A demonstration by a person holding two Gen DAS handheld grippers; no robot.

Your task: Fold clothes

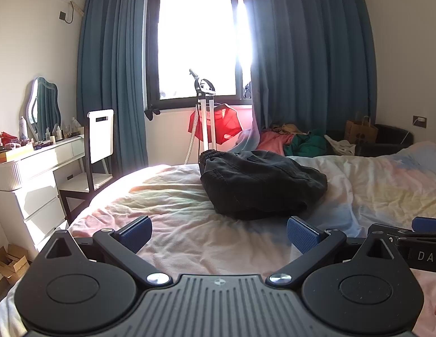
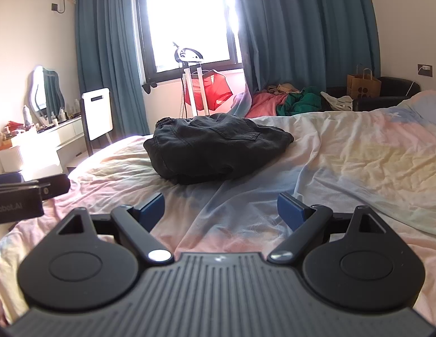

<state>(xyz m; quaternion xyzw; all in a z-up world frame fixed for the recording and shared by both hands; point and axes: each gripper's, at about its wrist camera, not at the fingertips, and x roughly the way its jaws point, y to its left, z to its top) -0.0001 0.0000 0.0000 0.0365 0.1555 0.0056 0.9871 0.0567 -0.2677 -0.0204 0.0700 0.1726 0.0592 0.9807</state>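
A crumpled black garment (image 1: 260,185) (image 2: 218,148) with an elastic waistband lies in a heap on the bed (image 1: 173,196) (image 2: 344,154), which has a pastel, wrinkled sheet. My left gripper (image 1: 219,236) hovers open over the sheet, well short of the garment, with nothing between its blue pads. My right gripper (image 2: 220,210) is also open and empty, just as far back from the heap. Each gripper shows at the edge of the other's view: the right one (image 1: 414,241) and the left one (image 2: 24,196).
A white dressing table (image 1: 29,168) with a mirror and bottles stands left, a chair (image 1: 97,146) beside it. A garment steamer stand (image 1: 205,118) with a red item is under the window. More clothes (image 1: 291,140) and a paper bag (image 1: 361,132) lie beyond the bed.
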